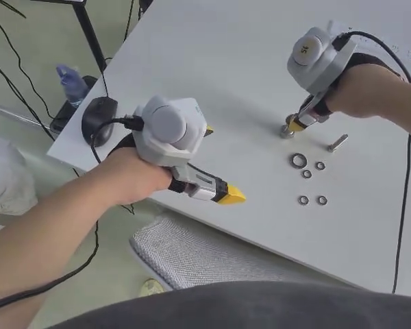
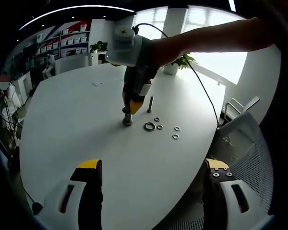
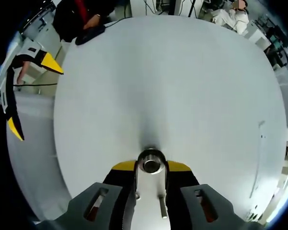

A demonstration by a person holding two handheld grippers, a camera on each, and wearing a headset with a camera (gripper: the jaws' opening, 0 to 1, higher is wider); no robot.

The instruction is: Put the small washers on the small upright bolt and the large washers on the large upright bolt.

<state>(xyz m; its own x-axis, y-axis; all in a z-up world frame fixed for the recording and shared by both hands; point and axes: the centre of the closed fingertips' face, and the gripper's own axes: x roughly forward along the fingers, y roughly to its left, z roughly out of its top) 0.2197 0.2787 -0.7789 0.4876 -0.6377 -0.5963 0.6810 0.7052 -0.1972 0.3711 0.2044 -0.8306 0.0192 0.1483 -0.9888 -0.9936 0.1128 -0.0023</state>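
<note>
1. The right gripper [image 1: 294,125] pinches the large bolt [image 1: 287,130], standing it upright on the table [image 1: 212,62], in from the near edge.
2. The left gripper [image 1: 220,163] hangs spread over that edge.
3. The small bolt [image 1: 338,142] lies flat, with the washers [image 1: 299,161] loose beside it; it likely needs standing up next.

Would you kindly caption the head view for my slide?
Right gripper grips the upright bolt; five washers and a second bolt lie beside it; left gripper open.

Bright, even daylight; shadows soft.
Left gripper view: big bright window [image 2: 216,62] blown out, backlit. Smooth white tabletop [image 1: 246,82] evenly lit, faint shadows, no hard glare. Both gripper views warp strongly twd edges; head view sharp.
</note>
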